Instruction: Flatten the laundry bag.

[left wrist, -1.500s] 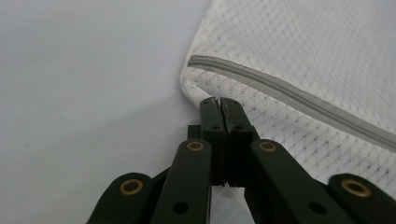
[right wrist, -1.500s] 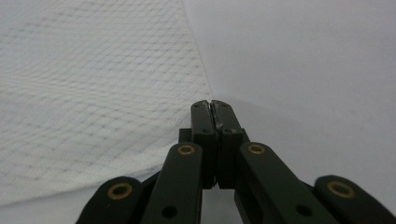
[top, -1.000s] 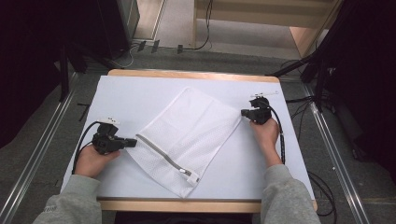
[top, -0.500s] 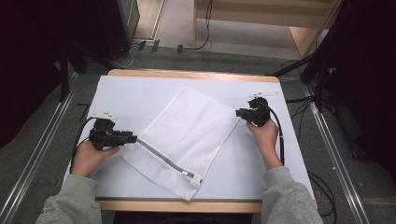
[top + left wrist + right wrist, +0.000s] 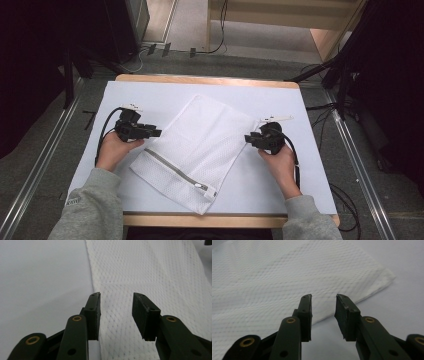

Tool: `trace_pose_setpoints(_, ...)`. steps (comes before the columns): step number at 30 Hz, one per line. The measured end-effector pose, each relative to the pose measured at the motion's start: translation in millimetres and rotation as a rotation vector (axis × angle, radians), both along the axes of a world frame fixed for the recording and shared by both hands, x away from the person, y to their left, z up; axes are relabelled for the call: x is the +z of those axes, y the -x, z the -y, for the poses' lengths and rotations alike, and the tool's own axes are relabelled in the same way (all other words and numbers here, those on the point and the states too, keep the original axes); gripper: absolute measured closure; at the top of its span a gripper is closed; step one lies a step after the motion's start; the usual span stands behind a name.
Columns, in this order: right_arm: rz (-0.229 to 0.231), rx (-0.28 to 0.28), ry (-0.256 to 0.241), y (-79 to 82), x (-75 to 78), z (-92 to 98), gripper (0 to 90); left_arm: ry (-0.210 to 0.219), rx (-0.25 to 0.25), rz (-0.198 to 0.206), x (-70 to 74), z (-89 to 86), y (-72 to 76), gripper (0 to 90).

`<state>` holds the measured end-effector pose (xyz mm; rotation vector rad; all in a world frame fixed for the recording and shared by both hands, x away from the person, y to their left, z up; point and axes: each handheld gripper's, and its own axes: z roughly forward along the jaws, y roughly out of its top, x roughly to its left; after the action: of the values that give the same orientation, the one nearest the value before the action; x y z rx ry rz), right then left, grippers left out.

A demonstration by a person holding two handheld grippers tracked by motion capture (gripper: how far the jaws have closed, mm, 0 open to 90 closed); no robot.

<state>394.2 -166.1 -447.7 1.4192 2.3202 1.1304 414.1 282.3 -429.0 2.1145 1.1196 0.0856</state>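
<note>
A white mesh bag [image 5: 200, 145] lies flat and diagonal on the white-covered table [image 5: 150, 95], its grey zipper [image 5: 175, 169] running along the near end. My left gripper [image 5: 157, 133] is at the bag's left edge, open. In the left gripper view the gripper [image 5: 116, 298] spans the mesh bag [image 5: 150, 270] just inside that edge. My right gripper [image 5: 247, 138] is at the bag's right edge, open. In the right gripper view the gripper [image 5: 323, 300] points at the edge of the bag [image 5: 287, 272] near its corner. Nothing is held.
The table's wooden rim [image 5: 200, 80] shows at the far side. Cables [image 5: 102, 135] trail from both grippers. Beyond the table lie a grey floor, metal rails [image 5: 45, 165] on the left and dark stands [image 5: 345, 75] on the right.
My left gripper has moved away from the person and right, onto the bag's left edge. My right gripper has come nearer and left, up to the bag's right edge. The bag has not moved.
</note>
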Motion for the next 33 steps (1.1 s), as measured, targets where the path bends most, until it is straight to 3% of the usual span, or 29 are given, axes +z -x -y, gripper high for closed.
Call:
trace_pose_setpoints(4, -0.001, 0.018, -0.002, 11.5, -1.8, -5.8, 64.3, -0.035, 0.003, -0.027, -9.0, 2.7, -9.8, 58.1)
trace_pose_setpoints(8, -0.003, 0.029, -0.003, 20.3, -6.1, -8.9, 62.1, -0.03, 0.004, -0.022, -12.9, 6.1, -17.3, 57.3)
trace_pose_setpoints(15, -0.018, 0.037, 0.013, 29.8, -15.0, -18.7, 56.8, -0.062, -0.017, -0.021, -21.4, 17.8, -26.5, 56.4)
trace_pose_setpoints(18, -0.025, 0.038, 0.028, 32.5, -18.4, -22.6, 54.3, -0.046, -0.023, -0.028, -22.2, 21.3, -28.2, 57.7)
trace_pose_setpoints(23, -0.011, 0.03, 0.05, 32.6, -23.2, -27.9, 50.8, -0.089, -0.03, -0.009, -22.3, 29.5, -27.5, 66.3)
trace_pose_setpoints(26, 0.0, 0.025, 0.048, 30.9, -24.2, -31.7, 50.5, -0.073, -0.034, -0.029, -24.0, 32.7, -26.4, 79.6)
trace_pose_setpoints(28, 0.012, 0.024, 0.062, 30.3, -24.8, -35.7, 52.0, -0.092, -0.033, -0.015, -24.0, 35.0, -24.7, 84.0)
trace_pose_setpoints(33, 0.057, 0.023, 0.132, 31.1, -25.4, -43.5, 62.5, -0.071, -0.031, -0.043, -24.5, 34.7, -26.0, 90.0)
